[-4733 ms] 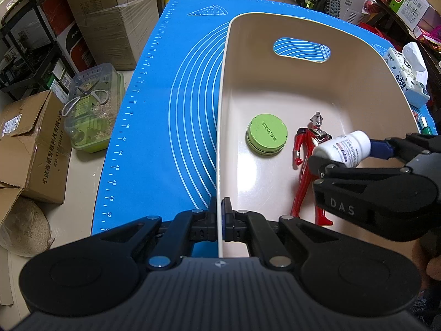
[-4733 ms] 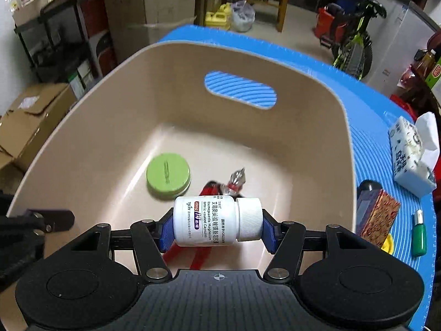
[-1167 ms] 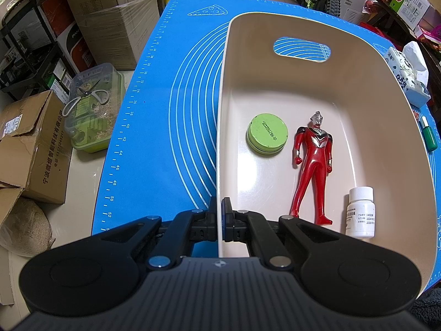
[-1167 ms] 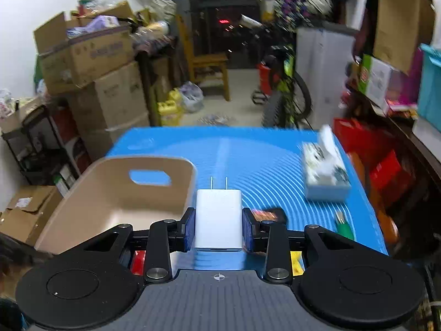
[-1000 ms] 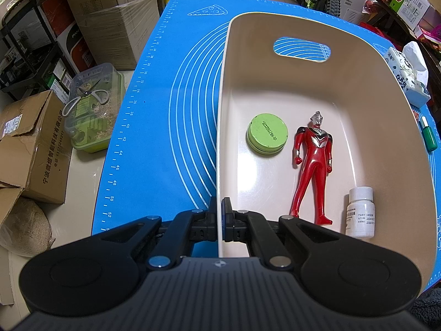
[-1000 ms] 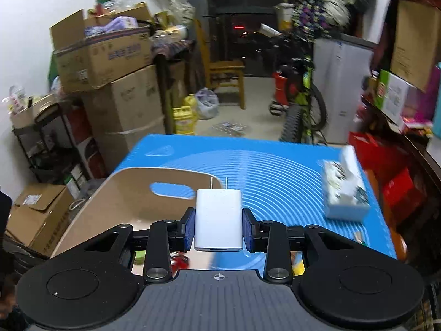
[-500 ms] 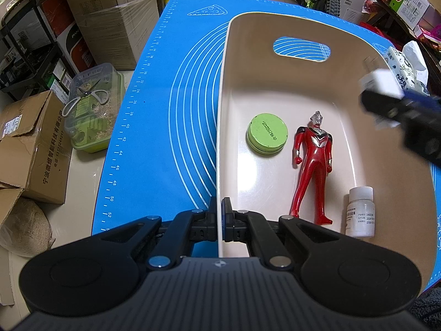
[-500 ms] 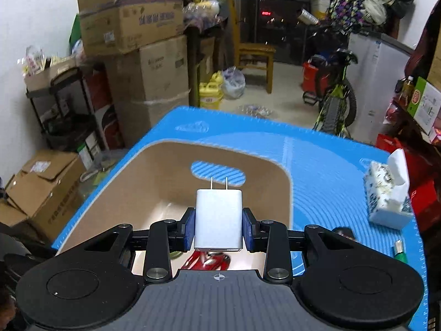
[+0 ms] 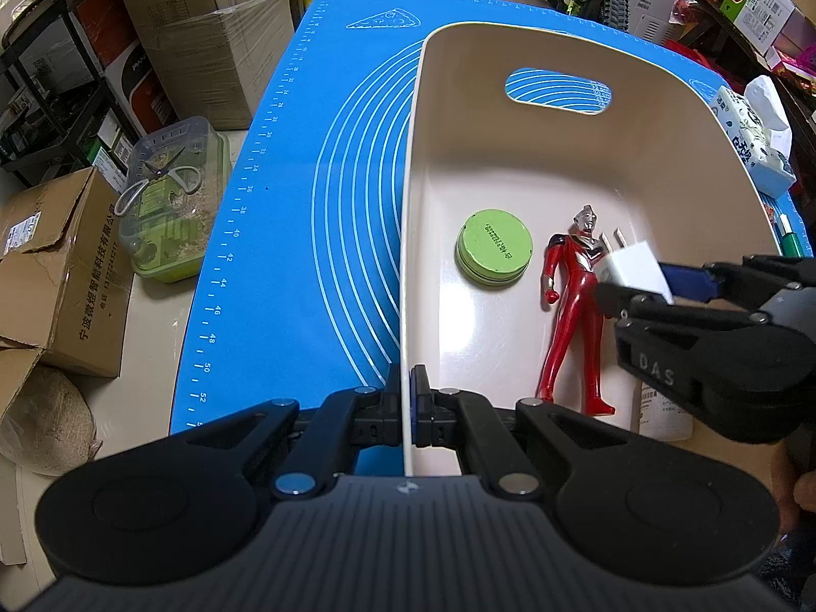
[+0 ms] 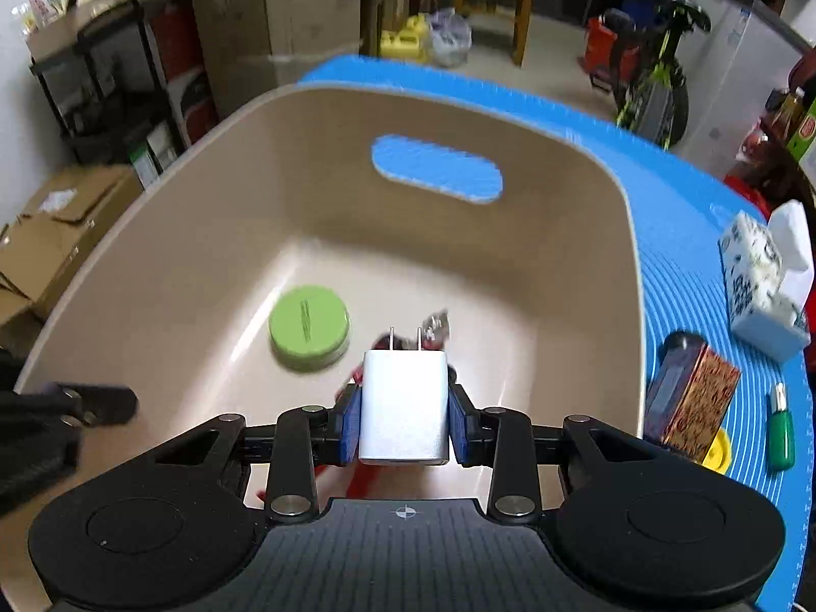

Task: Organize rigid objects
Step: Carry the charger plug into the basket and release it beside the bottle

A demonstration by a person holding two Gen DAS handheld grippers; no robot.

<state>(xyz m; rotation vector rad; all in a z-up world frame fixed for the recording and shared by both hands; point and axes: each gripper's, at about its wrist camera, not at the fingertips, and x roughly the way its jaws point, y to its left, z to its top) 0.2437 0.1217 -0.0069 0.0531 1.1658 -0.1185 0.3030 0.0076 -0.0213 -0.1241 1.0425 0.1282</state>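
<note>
A beige tub [image 9: 561, 168] stands on the blue mat [image 9: 326, 214]. My left gripper [image 9: 407, 408] is shut on the tub's near-left wall. Inside lie a green round tin [image 9: 493, 247], a red figure [image 9: 574, 306] and a white pill bottle [image 9: 663, 415], the bottle partly hidden behind the right gripper. My right gripper [image 10: 405, 421] is shut on a white plug charger [image 10: 405, 408], prongs forward, held above the red figure inside the tub [image 10: 510, 255]. The charger also shows in the left wrist view [image 9: 635, 275]. The green tin [image 10: 309, 329] lies ahead to the left.
To the right of the tub on the mat are a patterned box [image 10: 693, 398], a tissue pack [image 10: 765, 280], a green marker [image 10: 780, 428] and a yellow piece [image 10: 719, 451]. Cardboard boxes [image 9: 204, 30] and a clear container with scissors [image 9: 168, 204] stand off the mat's left edge.
The pill bottle was let go in the tub. My right gripper came back shut on the white charger and has moved down over the tub, above the red figure. The left gripper has not moved.
</note>
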